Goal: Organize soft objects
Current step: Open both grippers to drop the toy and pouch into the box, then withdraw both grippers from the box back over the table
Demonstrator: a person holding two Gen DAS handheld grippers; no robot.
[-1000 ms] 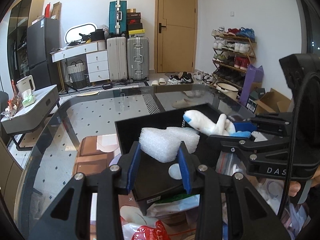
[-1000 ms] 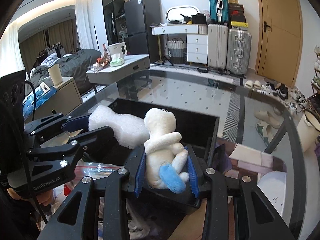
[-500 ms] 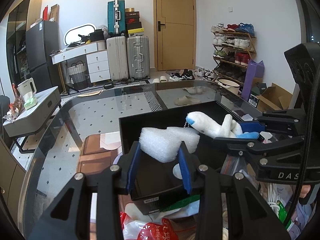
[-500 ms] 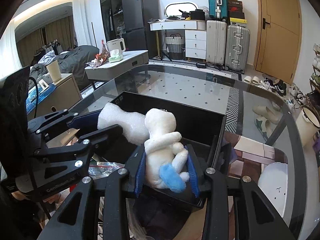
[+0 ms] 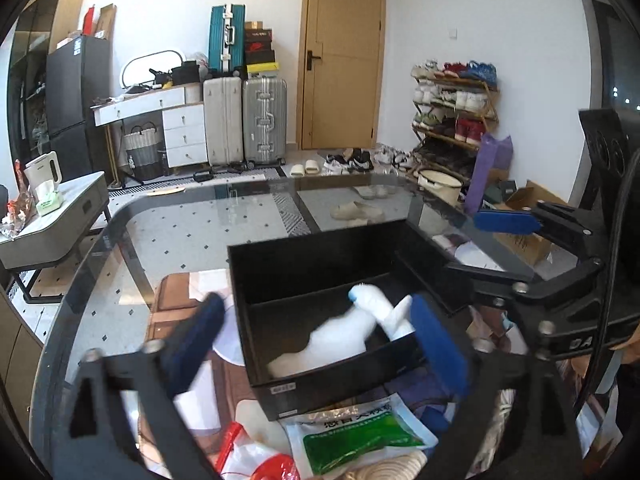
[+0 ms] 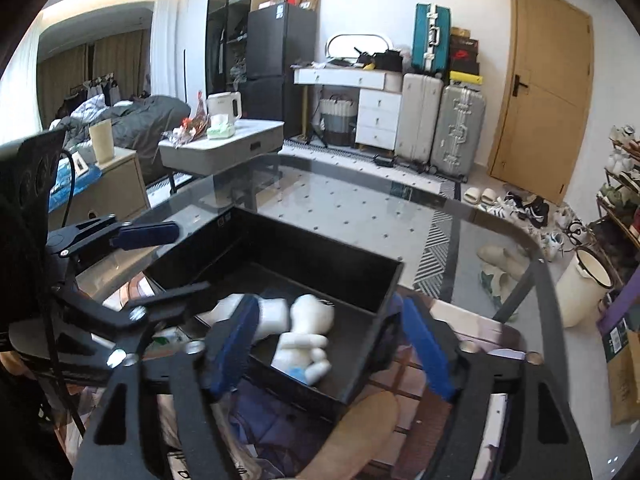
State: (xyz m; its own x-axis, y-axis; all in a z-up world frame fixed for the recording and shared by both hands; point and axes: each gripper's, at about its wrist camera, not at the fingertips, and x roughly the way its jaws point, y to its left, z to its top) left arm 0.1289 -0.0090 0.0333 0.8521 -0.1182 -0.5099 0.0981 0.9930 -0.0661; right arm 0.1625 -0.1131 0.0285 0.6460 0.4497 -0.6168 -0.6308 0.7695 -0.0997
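Observation:
A black open box (image 5: 240, 276) (image 6: 384, 280) sits on the glass table. Inside it lie a white foam piece (image 5: 332, 340) (image 6: 268, 312) and a white plush toy with blue feet (image 6: 306, 336) (image 5: 376, 302). My left gripper (image 5: 320, 344) is open and empty above the near side of the box. My right gripper (image 6: 332, 344) is open and empty above the box, with the toy lying between and below its fingers. Each gripper shows in the other's view, the right one (image 5: 508, 222) and the left one (image 6: 148, 236).
The glass table (image 5: 200, 224) carries clutter near me: a green packet (image 5: 360, 436), a red bag (image 5: 260, 464), papers, and a rope coil (image 5: 392, 470). A tan soft thing (image 6: 360, 432) lies below the right gripper. Suitcases, drawers, a door and a shoe rack stand beyond.
Both grippers opened and pulled back and up. The foam piece and the plush toy dropped from the fingers into the black box.

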